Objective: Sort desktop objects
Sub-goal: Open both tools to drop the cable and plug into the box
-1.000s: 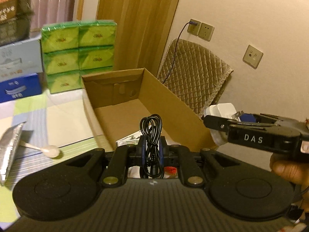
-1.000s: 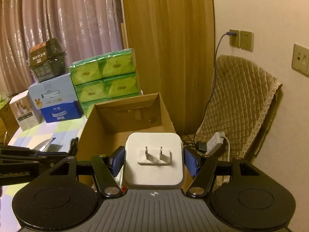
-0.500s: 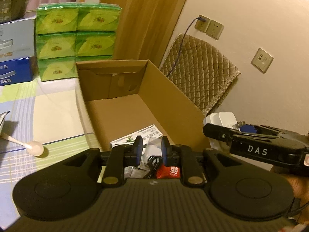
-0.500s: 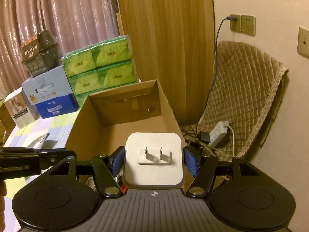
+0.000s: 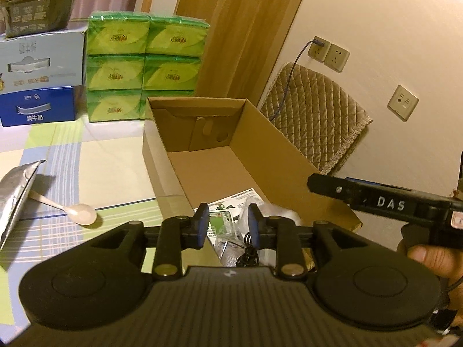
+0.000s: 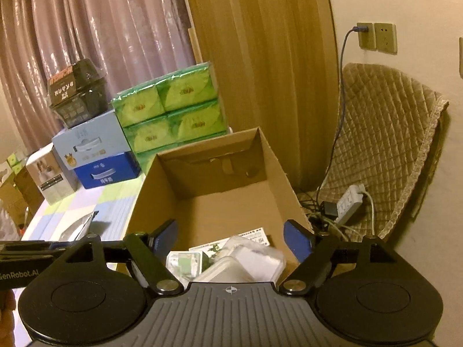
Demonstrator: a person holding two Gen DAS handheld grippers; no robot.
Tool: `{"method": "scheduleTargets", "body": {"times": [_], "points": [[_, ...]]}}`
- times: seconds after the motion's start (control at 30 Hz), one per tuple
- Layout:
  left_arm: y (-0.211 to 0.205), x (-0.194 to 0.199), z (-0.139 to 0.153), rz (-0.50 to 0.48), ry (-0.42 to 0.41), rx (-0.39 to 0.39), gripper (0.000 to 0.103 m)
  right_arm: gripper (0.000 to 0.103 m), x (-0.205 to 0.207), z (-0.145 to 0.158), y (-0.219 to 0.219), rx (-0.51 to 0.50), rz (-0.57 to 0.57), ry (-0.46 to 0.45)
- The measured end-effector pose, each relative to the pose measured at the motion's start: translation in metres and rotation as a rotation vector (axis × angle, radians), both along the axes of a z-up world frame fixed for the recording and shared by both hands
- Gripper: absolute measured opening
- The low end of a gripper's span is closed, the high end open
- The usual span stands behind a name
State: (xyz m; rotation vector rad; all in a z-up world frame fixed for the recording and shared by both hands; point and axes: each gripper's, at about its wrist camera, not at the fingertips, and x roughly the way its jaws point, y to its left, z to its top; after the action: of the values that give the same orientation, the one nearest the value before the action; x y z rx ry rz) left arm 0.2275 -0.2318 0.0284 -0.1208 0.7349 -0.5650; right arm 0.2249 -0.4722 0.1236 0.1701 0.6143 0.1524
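An open cardboard box [image 5: 269,144] stands on the table, with leaflets and small packets at its near end. My left gripper [image 5: 228,224] hovers over that end, its jaws opening with nothing between the blue pads. The coiled black cable [image 5: 249,250] lies in the box just below them. My right gripper [image 6: 231,238] is over the same end, jaws opening wide. The white plug charger [image 6: 256,257], blurred, is in the box under them, clear of both pads. The right gripper [image 5: 318,185] reaches in from the right in the left wrist view.
A white spoon [image 5: 84,214] and a foil pouch [image 5: 17,199] lie on the checked tablecloth left of the box. Green tissue packs [image 5: 144,66] and blue cartons [image 5: 37,110] stand behind. A quilted chair [image 6: 385,133] and a power strip [image 6: 350,202] sit to the right.
The left gripper let go of the black cable, which dropped into the box, and sank a little. The right gripper opened and the white charger fell from its pads into the box.
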Motion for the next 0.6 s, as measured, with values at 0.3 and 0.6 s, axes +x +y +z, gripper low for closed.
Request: {"method": "scheduleTargets", "body": {"times": [0.3,0.6], "points": [[0.015,-0.017,0.003,0.019,-0.009,0.036,0.033,0.083,-0.024,0.011,0.005,-0.002,-0.010,-0.003],[0.041,-0.041,0.015,0.068,-0.047,0.128,0.051,0.092,-0.048,0.027,0.035,-0.011,0.033,-0.023]]}}
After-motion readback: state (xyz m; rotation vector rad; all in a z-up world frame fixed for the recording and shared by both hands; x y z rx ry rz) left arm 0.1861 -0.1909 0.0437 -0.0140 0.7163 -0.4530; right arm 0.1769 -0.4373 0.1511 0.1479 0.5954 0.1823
